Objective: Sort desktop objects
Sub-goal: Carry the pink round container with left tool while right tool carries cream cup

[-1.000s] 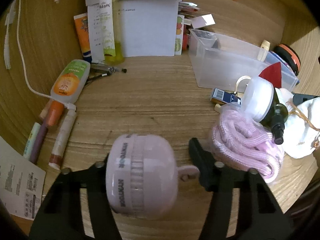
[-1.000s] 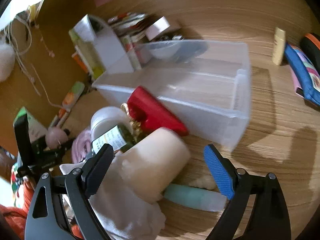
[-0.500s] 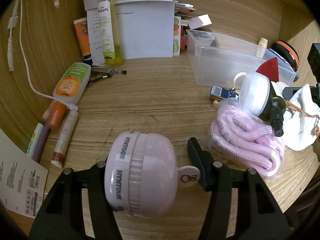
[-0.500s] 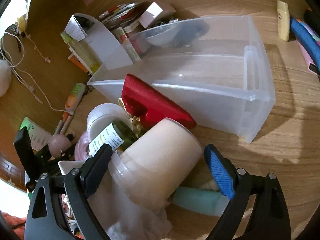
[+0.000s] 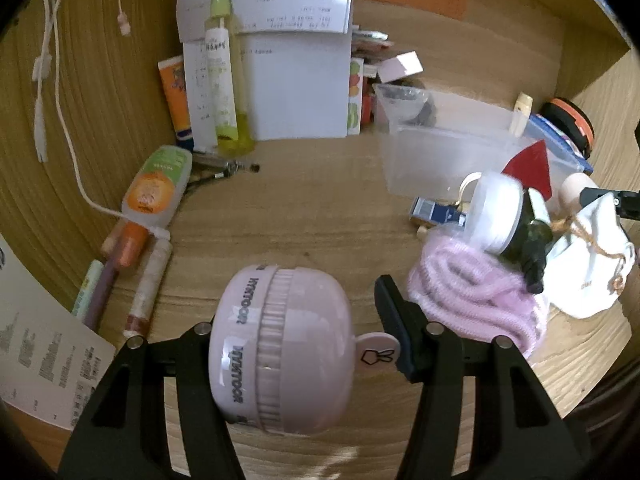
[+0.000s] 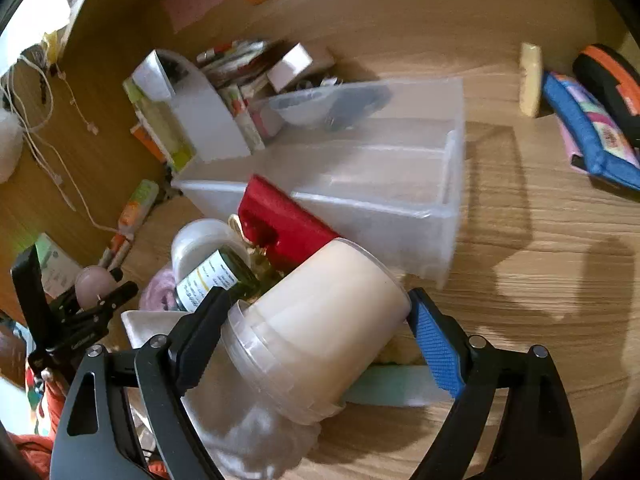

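1. Since a second ago the right claw (image 6: 316, 320) has closed in from wide apart on the cream jar (image 6: 320, 320); its black pad and blue pad now press the jar's two sides. The left claw (image 5: 296, 320) has barely shifted, only edging a little toward the back of the desk (image 5: 304, 208).
2. At the desk's left edge, the orange-label bottle (image 5: 156, 188), sticks and tubes lie loose, unsorted.
3. Near the front edge, the left claw has the pink round case (image 5: 280, 352) between its fingers, lifted off the wood. One finger is hidden behind the case and the other shows a small gap beside the case's tab, so I cannot tell how firmly it is clamped.
4. Toward the right, the pink rope bundle (image 5: 476, 300), dark green bottle (image 6: 218, 278), white lidded pot (image 5: 496, 212), red box (image 6: 284, 224) and white drawstring pouch (image 5: 592, 272) are heaped together against the front wall of the clear plastic bin (image 6: 400, 208).
5. That bin's main compartment looks bare; only a clear cup and something dark show at its far end. Sorting has scarcely begun, I judge: nearly everything remains outside.
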Demonstrator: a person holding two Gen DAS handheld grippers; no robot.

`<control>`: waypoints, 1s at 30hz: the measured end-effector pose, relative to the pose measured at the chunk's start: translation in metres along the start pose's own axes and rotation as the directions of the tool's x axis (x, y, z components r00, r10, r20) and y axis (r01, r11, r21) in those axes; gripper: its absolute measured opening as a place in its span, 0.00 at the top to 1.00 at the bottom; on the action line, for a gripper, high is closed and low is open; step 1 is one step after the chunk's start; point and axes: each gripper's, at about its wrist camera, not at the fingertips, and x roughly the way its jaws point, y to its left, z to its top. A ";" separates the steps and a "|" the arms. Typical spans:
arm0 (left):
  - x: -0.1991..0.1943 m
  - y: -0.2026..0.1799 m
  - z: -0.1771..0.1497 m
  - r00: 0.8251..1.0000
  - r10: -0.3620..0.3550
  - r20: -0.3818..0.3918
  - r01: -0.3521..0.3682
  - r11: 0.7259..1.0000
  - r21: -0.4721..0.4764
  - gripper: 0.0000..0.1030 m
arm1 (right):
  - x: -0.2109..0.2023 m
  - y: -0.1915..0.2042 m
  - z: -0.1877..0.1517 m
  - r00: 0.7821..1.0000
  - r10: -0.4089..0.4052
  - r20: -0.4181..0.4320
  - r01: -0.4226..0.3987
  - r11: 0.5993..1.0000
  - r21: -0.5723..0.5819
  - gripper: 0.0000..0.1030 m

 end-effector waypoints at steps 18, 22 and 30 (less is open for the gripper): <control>-0.023 -0.050 0.078 0.985 -0.159 0.060 0.153 0.983 0.100 0.44 | -0.065 -0.006 0.024 0.985 -0.054 0.162 0.060 0.998 -0.036 0.15; -0.019 -0.058 0.098 0.983 -0.177 0.054 0.170 0.979 0.112 0.44 | -0.068 -0.006 0.034 0.984 -0.048 0.173 0.057 0.997 -0.048 0.15; -0.001 -0.064 0.142 0.975 -0.217 0.042 0.212 0.972 0.103 0.44 | -0.066 -0.008 0.061 0.976 -0.065 0.209 0.082 0.994 -0.073 0.15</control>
